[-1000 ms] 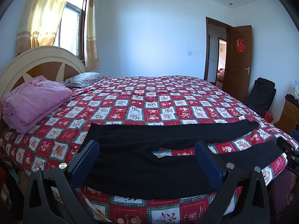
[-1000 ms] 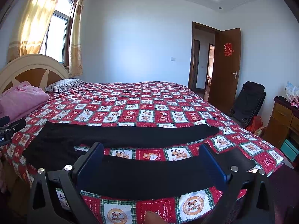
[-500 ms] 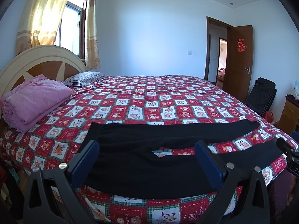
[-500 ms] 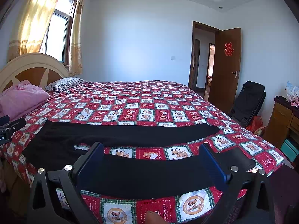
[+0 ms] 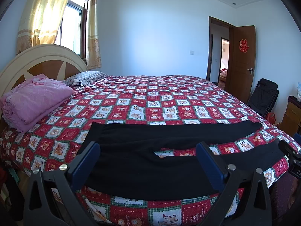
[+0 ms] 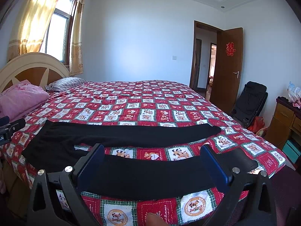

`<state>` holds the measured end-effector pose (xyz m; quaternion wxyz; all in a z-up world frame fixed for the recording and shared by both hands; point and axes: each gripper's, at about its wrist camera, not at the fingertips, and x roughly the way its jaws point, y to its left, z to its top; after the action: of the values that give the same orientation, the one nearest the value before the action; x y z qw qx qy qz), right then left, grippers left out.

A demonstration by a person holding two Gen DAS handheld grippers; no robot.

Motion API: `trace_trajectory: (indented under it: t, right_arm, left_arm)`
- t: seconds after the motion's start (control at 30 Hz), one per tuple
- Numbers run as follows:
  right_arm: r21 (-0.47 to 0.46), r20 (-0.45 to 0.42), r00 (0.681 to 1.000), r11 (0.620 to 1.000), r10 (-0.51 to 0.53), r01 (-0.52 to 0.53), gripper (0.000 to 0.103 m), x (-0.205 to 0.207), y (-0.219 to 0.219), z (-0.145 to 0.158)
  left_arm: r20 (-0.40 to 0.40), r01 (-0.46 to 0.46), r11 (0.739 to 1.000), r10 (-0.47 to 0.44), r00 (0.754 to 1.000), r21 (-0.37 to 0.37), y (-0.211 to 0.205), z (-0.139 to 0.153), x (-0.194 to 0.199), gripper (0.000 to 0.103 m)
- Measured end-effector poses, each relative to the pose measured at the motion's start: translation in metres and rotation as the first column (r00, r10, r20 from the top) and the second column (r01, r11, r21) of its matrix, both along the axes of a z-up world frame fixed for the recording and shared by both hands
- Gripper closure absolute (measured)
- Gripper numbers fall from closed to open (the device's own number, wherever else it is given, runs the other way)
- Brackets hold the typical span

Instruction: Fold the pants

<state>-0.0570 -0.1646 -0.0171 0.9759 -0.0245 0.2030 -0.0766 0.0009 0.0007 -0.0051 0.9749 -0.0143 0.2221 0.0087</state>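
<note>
The bed (image 5: 169,98) fills most of both views, covered in a red, white and green patchwork quilt (image 6: 150,111) printed with cartoon figures. Its cream and brown headboard (image 5: 43,60) stands at the left, under a window (image 5: 70,28) with yellow curtains (image 5: 47,13).

The pants (image 5: 150,162) are black and lie flat across the near edge of the bed, waist toward the headboard and legs running to the right. The two legs are parted, with a strip of quilt showing between them. The far leg ends well inside the mattress; the near leg runs along the bed's front edge, its cuff close to the right corner in the right wrist view (image 6: 242,162).

A folded pink blanket (image 5: 33,101) sits by the headboard, with a striped pillow (image 5: 86,77) just beyond it. A brown door (image 6: 228,64) stands open in the far right wall, a black folded chair (image 6: 248,101) near it, and a wooden cabinet (image 6: 286,120) at the right edge.

The left gripper (image 5: 148,158) hovers low at the bed's edge over the seat of the pants, its jaws spread wide and holding nothing. The right gripper (image 6: 152,160) hangs over the near leg, jaws likewise spread wide and empty. Neither one can be seen touching the cloth.
</note>
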Motion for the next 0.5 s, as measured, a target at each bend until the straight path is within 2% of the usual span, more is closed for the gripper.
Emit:
trace_trajectory:
  t: [0.2, 0.37, 0.43, 0.5]
  right_arm:
    - [-0.001, -0.002, 1.000, 1.000, 0.001, -0.001, 0.001, 0.000, 0.000, -0.002]
    - [0.008, -0.020, 1.000, 1.000, 0.015, -0.015, 0.001, 0.006, -0.001, -0.012]
    - [0.021, -0.035, 0.999, 0.999, 0.037, -0.036, 0.001, 0.010, -0.002, -0.018]
    - [0.024, -0.061, 0.996, 0.998, 0.063, -0.062, 0.001, 0.017, -0.006, -0.028]
  left_arm:
    - [-0.002, -0.001, 1.000, 0.001, 1.000, -0.001, 0.000, -0.002, 0.000, 0.000]
    - [-0.027, 0.002, 1.000, -0.002, 1.000, -0.005, 0.005, -0.019, 0.005, 0.000]
    - [-0.035, 0.005, 1.000, -0.005, 0.999, 0.002, 0.009, -0.026, 0.013, 0.000]
    - [-0.033, -0.012, 0.999, 0.013, 0.999, 0.040, 0.019, -0.033, 0.029, 0.000]
